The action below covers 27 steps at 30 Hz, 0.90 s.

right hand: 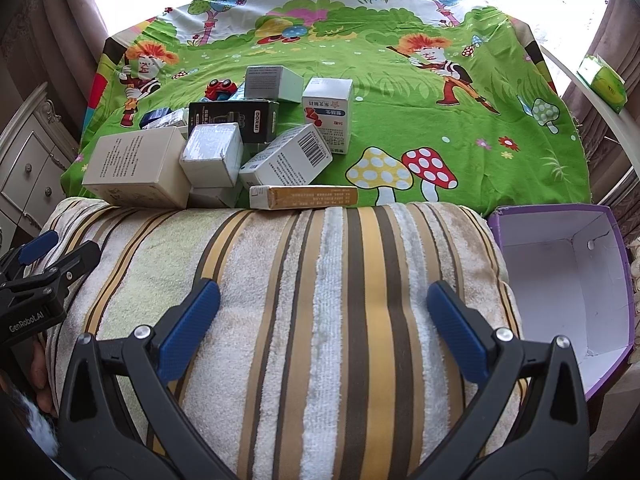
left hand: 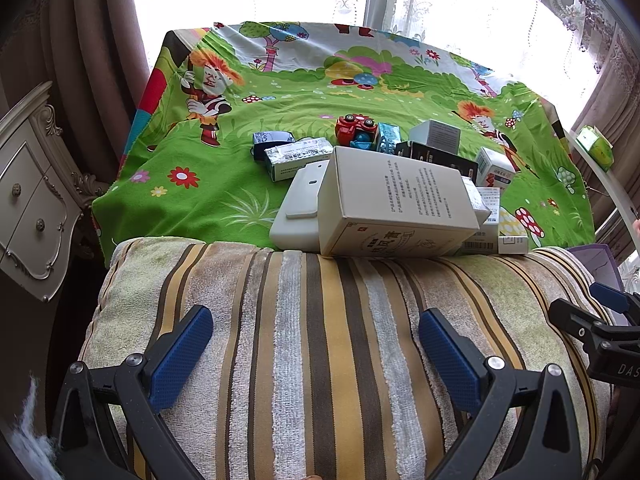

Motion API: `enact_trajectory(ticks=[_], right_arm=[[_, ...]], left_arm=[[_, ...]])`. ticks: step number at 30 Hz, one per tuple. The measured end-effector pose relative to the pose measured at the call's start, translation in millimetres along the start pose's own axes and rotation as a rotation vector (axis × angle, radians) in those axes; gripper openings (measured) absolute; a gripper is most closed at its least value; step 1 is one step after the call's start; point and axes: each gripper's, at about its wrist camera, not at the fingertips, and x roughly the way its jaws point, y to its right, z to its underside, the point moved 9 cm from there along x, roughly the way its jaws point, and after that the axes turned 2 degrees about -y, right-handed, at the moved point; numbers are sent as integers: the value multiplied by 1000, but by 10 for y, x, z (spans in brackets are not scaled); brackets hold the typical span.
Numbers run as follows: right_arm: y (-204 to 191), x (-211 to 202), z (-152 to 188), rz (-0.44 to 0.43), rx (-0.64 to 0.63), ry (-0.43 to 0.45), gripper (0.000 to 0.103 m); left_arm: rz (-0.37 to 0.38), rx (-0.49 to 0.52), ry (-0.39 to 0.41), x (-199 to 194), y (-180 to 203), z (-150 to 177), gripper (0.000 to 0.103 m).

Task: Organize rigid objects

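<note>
Right wrist view: boxes (right hand: 224,148) lie beyond the open right gripper (right hand: 323,312).

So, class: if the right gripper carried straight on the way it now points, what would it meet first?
Probably the striped towel: the open right gripper tilts steeply down over it, with nothing between its fingers. The yellow box lies farther on, though depth is uncertain.

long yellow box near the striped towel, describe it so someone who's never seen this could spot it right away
Start at the green cartoon cloth and find the pile of boxes at its near left. At the pile's front edge, right where the striped towel begins, the long yellow box lies flat. It is the only slim, yellow-sided carton; its neighbours are chunkier white, grey or black boxes.
</note>
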Motion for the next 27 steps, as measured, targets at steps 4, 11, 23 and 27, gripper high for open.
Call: enact_trajectory(ticks=[4,11,23,27], right_arm=[[-1,3,3,-1,1,0,103],[-2,1,2,1,-1,-1,103],[6,20,-10,-19,-1,-9,103],[7,22,-12,-22,-1,-10,103]], left_arm=[[0,0,0,1,-2,-1,103],[-2,1,-1,35,-13,-15,103],[-2,1,-1,33,-6,-15,103],[4,-8,1,25,-57,14,103]])
